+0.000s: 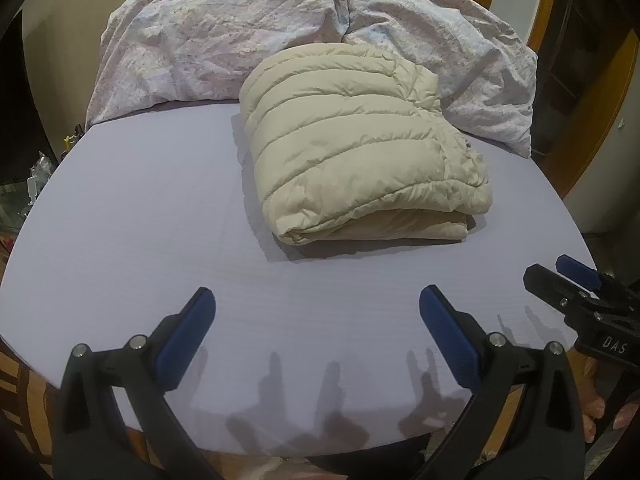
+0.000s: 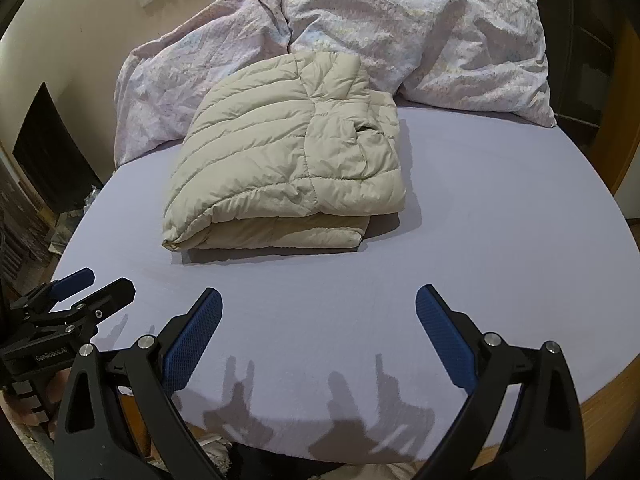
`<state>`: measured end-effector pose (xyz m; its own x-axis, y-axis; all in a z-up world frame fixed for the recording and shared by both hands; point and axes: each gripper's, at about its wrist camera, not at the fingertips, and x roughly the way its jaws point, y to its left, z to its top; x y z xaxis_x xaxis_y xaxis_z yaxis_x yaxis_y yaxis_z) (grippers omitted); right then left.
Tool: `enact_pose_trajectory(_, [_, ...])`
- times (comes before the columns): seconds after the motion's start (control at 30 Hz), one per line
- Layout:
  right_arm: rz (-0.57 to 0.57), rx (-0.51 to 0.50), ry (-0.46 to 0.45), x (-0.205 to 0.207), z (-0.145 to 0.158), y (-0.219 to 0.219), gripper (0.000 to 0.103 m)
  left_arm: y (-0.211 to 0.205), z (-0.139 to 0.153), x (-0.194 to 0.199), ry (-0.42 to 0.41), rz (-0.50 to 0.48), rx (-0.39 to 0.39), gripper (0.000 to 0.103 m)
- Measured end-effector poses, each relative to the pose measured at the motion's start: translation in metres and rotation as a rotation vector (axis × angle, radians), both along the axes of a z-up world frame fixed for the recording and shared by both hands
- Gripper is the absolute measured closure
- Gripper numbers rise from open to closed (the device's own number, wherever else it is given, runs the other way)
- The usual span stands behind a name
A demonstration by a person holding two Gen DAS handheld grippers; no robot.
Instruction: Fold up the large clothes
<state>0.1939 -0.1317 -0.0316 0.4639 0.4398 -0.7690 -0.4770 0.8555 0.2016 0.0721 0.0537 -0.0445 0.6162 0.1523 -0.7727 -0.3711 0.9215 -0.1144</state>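
Cream quilted puffer jacket [image 1: 360, 144] lies folded into a thick, roughly rectangular bundle on the bed [image 1: 140, 220], toward its far half. Shell is smooth with a slight sheen, stitched in horizontal padded channels; layered folded edges face the near side. A seam and pocket slit show on the top panel in the right wrist view [image 2: 288, 160].

Bed sheet is flat, pale lavender, matte, with faint creases. Behind the jacket, touching its far edge, a crumpled duvet [image 1: 240, 28] in pale pink-and-blue print, heavily wrinkled, heaped against the wall.

Left gripper [image 1: 316, 304]: black frame, blue textured pads, fingers spread wide, holding nothing, over the near sheet, well apart from the jacket.

Right gripper [image 2: 318, 304]: same build, fingers likewise wide apart and empty, above the near edge of the sheet.
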Motion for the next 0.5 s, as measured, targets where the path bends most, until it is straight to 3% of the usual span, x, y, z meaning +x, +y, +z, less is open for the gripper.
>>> enact_pose_trajectory(0.5, [0.008, 0.015, 0.015, 0.0003, -0.0012, 0.0015, 0.004, 0.0000, 0.0011, 0.0008, -0.002, -0.001, -0.005, 0.002])
